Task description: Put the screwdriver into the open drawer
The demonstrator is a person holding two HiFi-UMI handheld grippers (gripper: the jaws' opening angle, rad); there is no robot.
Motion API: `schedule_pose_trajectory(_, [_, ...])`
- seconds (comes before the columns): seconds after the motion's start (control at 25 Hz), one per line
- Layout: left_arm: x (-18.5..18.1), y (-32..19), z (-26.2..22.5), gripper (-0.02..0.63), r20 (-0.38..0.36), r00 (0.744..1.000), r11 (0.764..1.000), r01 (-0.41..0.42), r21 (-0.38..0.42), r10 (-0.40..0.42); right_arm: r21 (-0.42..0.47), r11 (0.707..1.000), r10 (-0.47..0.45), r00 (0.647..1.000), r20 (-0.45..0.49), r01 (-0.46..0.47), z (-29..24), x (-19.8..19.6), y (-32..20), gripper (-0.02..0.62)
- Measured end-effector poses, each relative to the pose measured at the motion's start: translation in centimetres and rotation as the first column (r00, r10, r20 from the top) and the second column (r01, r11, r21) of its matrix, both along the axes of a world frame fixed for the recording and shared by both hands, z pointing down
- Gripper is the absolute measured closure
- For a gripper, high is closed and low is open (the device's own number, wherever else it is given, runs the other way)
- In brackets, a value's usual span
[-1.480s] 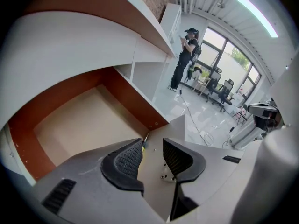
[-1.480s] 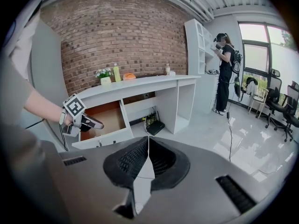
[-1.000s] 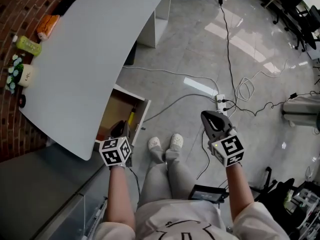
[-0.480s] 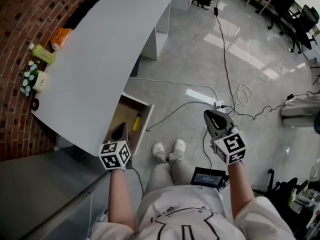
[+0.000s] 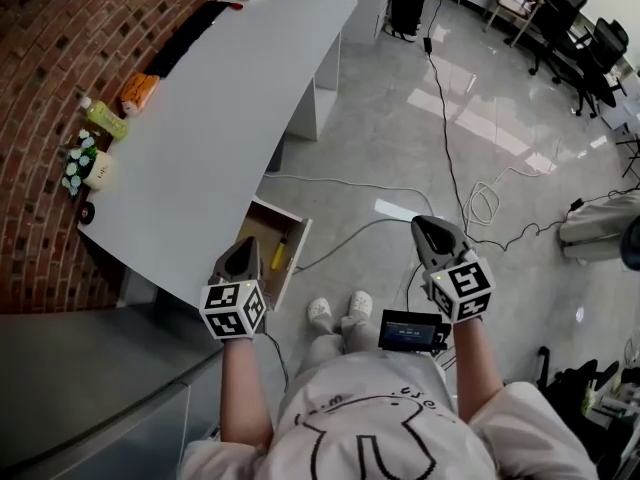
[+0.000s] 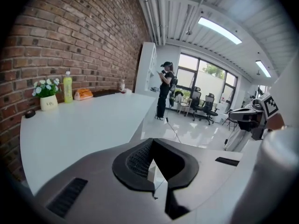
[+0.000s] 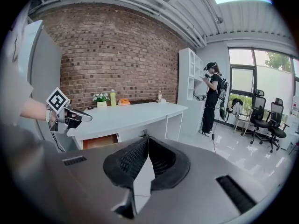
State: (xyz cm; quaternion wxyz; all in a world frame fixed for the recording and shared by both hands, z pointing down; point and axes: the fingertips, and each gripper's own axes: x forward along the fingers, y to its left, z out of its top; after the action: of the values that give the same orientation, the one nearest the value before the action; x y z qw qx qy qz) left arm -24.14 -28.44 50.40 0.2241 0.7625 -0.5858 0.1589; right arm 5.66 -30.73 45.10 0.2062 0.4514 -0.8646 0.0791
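One "Life" flowerpot (image 6: 48, 102), yellow screwdriver (image 5: 280, 255) in open drawer (image 5: 294, 265)

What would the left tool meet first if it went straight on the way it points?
Probably the desk, at its edge: the left tool aims along it. Depth is unclear; it might slip past to the floor.

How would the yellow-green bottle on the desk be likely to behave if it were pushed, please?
The bottle stands tall and narrow, so a push near its cap would probably tip it. It looks nearly full of liquid, so it is likely fairly heavy. Its smooth sides may be slippery to grip.
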Motion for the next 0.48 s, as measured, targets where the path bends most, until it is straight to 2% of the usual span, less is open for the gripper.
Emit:
schedule_pose_trajectory(0.24, [-0.5,-0.8,-2.9,0.594,0.013,1.0,0.998,0.001,0.067,-0.002,0.061,0.998,0.013,1.0,0.011,-0.013,-3.0,0.2,-0.5,0.575])
schedule_pose_trajectory(0.48, [-0.4,-2.2,-6.7,0.595,0.046,0.999,0.985,-0.006,0.171,-0.002,0.13,0.99,0.051,0.997,0.05,-0.057,-6.1,1.3,-1.8,0.575])
